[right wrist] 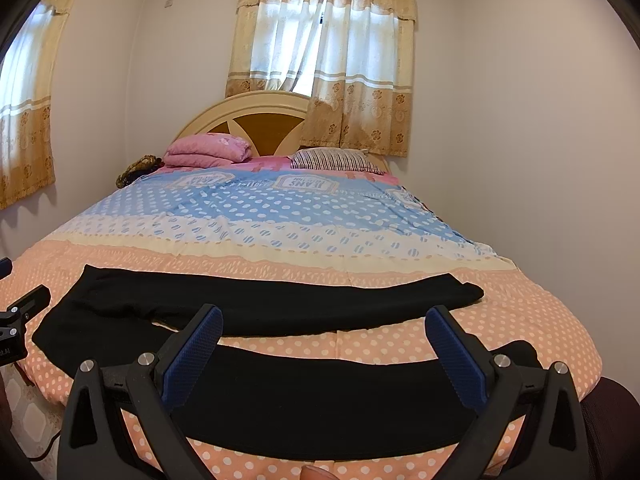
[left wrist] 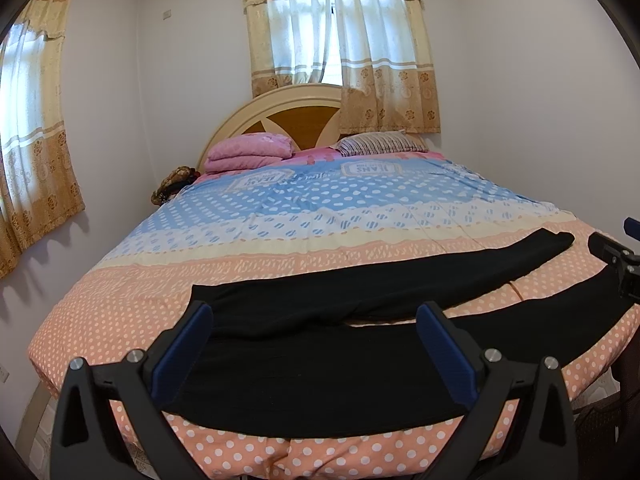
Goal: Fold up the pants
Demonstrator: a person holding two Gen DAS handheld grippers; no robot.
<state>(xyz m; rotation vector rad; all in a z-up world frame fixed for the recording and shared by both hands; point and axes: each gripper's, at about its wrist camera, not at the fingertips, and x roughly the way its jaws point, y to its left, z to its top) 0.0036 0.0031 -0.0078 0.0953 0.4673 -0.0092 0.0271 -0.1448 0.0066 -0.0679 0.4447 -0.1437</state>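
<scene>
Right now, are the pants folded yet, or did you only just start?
Only just started. Done: the black pants lie spread flat on the bed, legs apart. In hand: nothing; the left gripper and right gripper are both open above the near leg. Left: every fold, first bringing one leg onto the other.

Pants (left wrist: 320, 368) on bed (left wrist: 280, 232), pillows (left wrist: 248, 152) behind.

A bed (left wrist: 120, 312) wears a dotted quilt (left wrist: 320, 216) banded peach, cream and blue. At its head, a folded pink blanket (left wrist: 248, 152) lies beside a striped pillow (left wrist: 376, 144), below an arched headboard (left wrist: 280, 108). Beige curtains (left wrist: 340, 48) cover the window behind.
</scene>
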